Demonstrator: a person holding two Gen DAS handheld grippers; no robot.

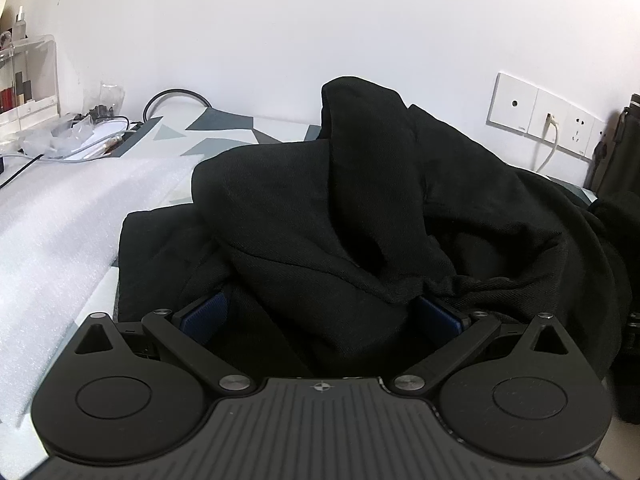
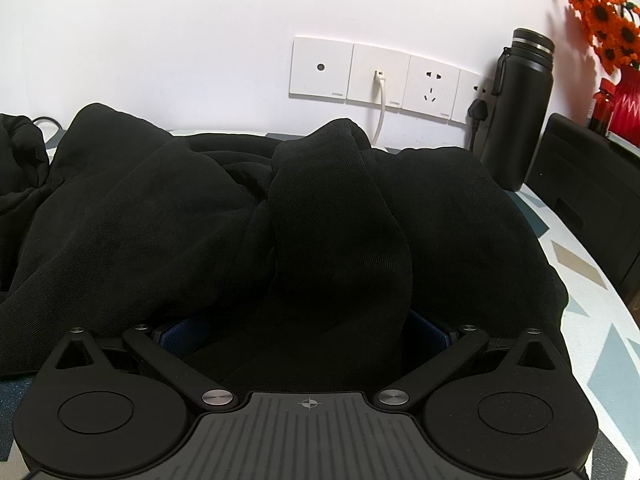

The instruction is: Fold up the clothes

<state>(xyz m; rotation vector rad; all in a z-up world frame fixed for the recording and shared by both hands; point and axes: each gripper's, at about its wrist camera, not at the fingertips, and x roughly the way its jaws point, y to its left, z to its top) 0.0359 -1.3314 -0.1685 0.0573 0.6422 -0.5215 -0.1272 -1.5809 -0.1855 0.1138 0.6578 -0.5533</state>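
Note:
A black garment (image 1: 360,184) lies crumpled on the table and fills most of both views, with a fold standing up in the middle (image 2: 160,208). My left gripper (image 1: 320,312) is open, its blue pads (image 1: 208,316) spread wide. Black fabric is heaped between and over the fingers and hides the tips. My right gripper (image 2: 304,328) is open too. A thick roll of the same cloth lies between its blue pads (image 2: 180,332), and those tips are also covered.
A white foam sheet (image 1: 60,220) covers the patterned tablecloth (image 1: 224,120) on the left, with a clear organizer (image 1: 28,80) and cables (image 1: 176,94) behind. Wall sockets (image 2: 384,76), a black bottle (image 2: 520,112), orange flowers (image 2: 608,8) and a black box (image 2: 592,184) stand on the right.

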